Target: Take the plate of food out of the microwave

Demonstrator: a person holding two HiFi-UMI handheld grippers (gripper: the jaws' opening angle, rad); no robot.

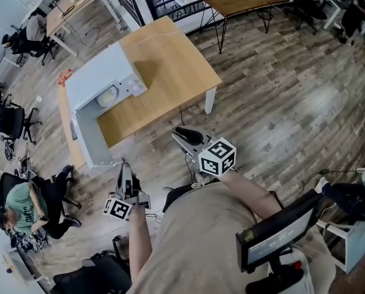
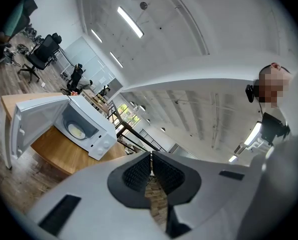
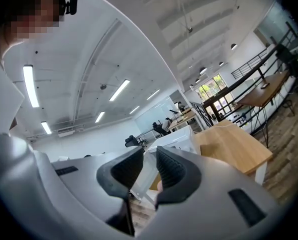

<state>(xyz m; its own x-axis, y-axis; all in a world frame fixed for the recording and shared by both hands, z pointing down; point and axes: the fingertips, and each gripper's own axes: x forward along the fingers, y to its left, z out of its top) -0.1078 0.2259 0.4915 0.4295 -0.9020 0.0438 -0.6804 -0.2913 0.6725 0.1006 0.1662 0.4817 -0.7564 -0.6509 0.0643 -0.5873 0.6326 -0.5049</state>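
Observed plate of food [image 1: 108, 95] sitting inside microwave [image 1: 100, 75], past its wide-open door [image 1: 89, 141]. Logged microwave on wooden table [image 1: 170, 72]. Found left gripper [image 1: 125, 167] well short of microwave, pads pressed together, holding nothing. Found right gripper [image 1: 176, 135] likewise short of microwave, pads a crack apart, nothing between.

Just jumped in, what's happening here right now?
A person stands back from the wooden table, holding a tool in each hand. The microwave on it has its door swung open, and the plate of food sits inside, untouched. The left tool is shut on nothing; the right tool has its jaws slightly apart, also empty. Neither is near the microwave.
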